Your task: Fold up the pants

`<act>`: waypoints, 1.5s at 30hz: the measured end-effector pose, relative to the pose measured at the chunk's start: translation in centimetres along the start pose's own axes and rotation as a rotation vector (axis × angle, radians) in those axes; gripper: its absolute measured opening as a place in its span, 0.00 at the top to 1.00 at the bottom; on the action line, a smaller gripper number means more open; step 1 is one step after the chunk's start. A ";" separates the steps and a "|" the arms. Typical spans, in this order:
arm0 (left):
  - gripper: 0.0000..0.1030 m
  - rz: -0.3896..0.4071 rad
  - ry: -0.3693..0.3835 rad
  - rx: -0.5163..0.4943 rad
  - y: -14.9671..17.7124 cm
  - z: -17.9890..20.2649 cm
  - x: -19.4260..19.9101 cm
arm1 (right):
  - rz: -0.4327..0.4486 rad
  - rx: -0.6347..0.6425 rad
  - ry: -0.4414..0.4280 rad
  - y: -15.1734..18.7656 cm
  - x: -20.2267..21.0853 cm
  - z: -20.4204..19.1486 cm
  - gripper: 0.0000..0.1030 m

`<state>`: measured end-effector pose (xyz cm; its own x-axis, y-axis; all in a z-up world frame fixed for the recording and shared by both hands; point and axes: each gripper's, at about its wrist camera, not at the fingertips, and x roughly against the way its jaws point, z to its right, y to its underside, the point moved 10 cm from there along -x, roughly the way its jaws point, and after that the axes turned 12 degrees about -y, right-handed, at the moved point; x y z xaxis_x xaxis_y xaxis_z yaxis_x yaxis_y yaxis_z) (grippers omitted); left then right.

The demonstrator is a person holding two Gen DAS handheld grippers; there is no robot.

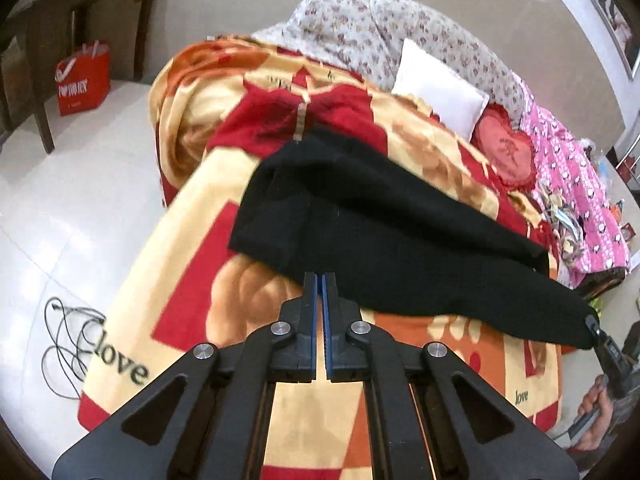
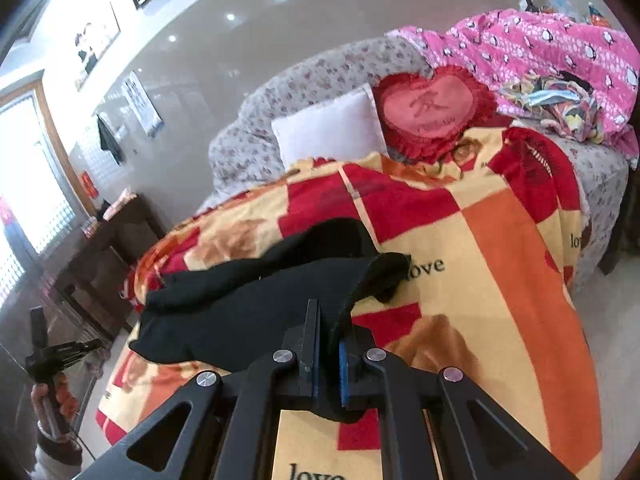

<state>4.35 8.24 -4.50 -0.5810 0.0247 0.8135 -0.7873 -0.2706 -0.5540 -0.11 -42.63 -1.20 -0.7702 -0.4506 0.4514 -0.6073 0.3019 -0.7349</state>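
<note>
Black pants [image 1: 380,232] lie across a red, orange and cream blanket [image 1: 192,248] on a bed. My left gripper [image 1: 320,280] is shut at the near edge of the pants; whether cloth is pinched between its pads is not visible. My right gripper [image 2: 326,320] is shut on the pants [image 2: 248,312], holding one end of the fabric, which drapes over its right finger [image 2: 344,320]. The right gripper also shows at the far right of the left wrist view [image 1: 596,332], gripping the lifted end of the pants. The left gripper shows in the right wrist view [image 2: 60,354], held in a hand.
A white pillow [image 1: 436,88], a red heart cushion [image 1: 504,148] and a pink quilt [image 1: 576,184] lie at the head of the bed. A dark wooden table [image 1: 80,8] and a red bag [image 1: 84,80] stand on the white floor, with a black cable [image 1: 64,340].
</note>
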 end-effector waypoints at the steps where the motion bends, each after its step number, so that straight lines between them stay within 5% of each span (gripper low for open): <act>1: 0.99 0.002 -0.032 0.001 0.4 -0.1 -0.5 | -0.004 0.000 0.008 0.2 -0.4 0.2 0.94; 4: 0.94 0.008 -0.111 -0.007 1.1 -0.7 -1.6 | -0.008 -0.024 0.009 0.4 -1.2 1.0 0.94; 11: 0.70 -0.079 -0.114 0.079 1.9 -0.8 -6.0 | -0.025 -0.047 0.018 0.6 -1.5 2.2 0.94; 13: 0.50 -0.097 -0.091 0.100 2.0 -0.2 -6.8 | -0.032 -0.052 0.018 0.7 -1.7 2.5 0.94; 21: 0.42 -0.119 -0.066 0.152 0.7 2.4 -9.2 | -0.050 -0.072 0.031 1.1 -2.8 3.9 0.94; 24: 0.48 -0.122 -0.041 0.148 -0.1 3.5 -10.0 | -0.050 -0.081 0.036 1.1 -3.1 4.3 0.94; 25: 0.72 -0.124 -0.036 0.151 -0.2 3.7 -10.1 | -0.049 -0.083 0.037 1.1 -3.1 4.3 0.94; 27: 0.89 -0.162 -0.015 0.155 0.0 4.1 -10.7 | -0.048 -0.079 0.040 1.1 -3.0 4.2 0.94; 38: 0.92 -0.062 0.125 0.125 -2.1 4.2 -2.3 | 0.017 -0.033 0.008 -0.7 0.1 1.5 0.94; 45: 0.95 -0.077 0.065 0.100 0.1 0.8 -0.6 | -0.057 -0.024 0.053 0.7 0.7 2.1 0.94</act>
<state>4.81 7.46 -4.93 -0.5346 0.1103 0.8379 -0.8072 -0.3602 -0.4676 -0.64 -44.47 -2.47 -0.7429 -0.4224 0.5193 -0.6547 0.2972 -0.6950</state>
